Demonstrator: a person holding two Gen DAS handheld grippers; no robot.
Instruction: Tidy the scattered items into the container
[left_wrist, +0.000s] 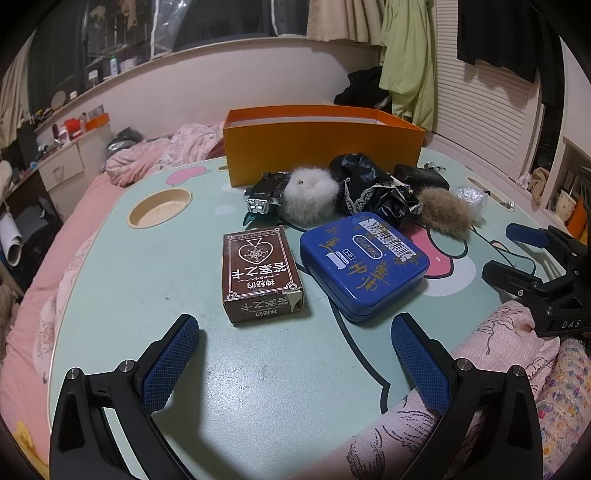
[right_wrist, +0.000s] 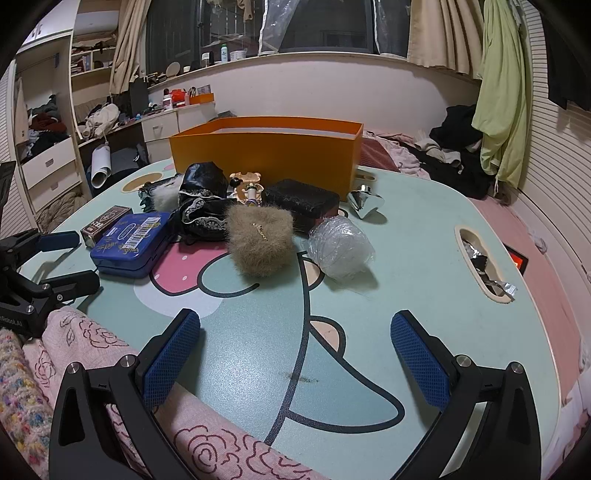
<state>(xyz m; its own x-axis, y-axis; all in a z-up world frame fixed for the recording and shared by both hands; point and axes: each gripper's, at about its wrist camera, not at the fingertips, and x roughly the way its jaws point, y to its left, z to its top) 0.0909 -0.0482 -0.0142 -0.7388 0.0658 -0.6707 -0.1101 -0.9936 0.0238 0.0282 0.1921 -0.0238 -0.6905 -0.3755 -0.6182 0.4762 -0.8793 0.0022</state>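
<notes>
Container: the open rectangular orange cardboard box (left_wrist: 325, 147) (right_wrist: 266, 153) stands at the far edge of the table, at 12 o'clock from both cameras, its long axis running side to side across the left wrist view; what lies inside cannot be seen.
Scattered items: just in front of the box, a cluster of a white fluffy pom-pom (left_wrist: 310, 197), a black satin lace-trimmed pouch (left_wrist: 369, 192) (right_wrist: 203, 201), a black textured rectangular case (right_wrist: 301, 203), a tan furry pouch (left_wrist: 445, 216) (right_wrist: 258, 240) and a clear crinkled plastic bundle (right_wrist: 341, 251).
Tin: the blue rectangular metal tin with gold writing (left_wrist: 364, 264) (right_wrist: 129, 245) lies flat nearer the cameras, its long axis slanting from 11 to 5 o'clock in the left wrist view.
Card box: the brown playing-card box with a spade emblem (left_wrist: 260, 275) lies flat just beside the tin, at its 9 o'clock, long axis toward 12 o'clock.
Silver piece: a shiny cone-shaped metal object (right_wrist: 365, 203) sits at 1 o'clock in the right wrist view, near the box corner.
Left gripper (left_wrist: 295, 358): spread wide, holding nothing, above bare table short of the card box.
Right gripper (right_wrist: 295, 354): spread wide, holding nothing, above bare table.
Surface: a pale green cartoon-printed lap table (left_wrist: 258, 369) (right_wrist: 424, 258) with a round cup recess (left_wrist: 160, 206) at 10 o'clock.
Room: a bedroom with pink bedding (left_wrist: 155, 155), cream drawers (right_wrist: 51, 166), a window ledge and a hanging light green garment (right_wrist: 502, 92).
</notes>
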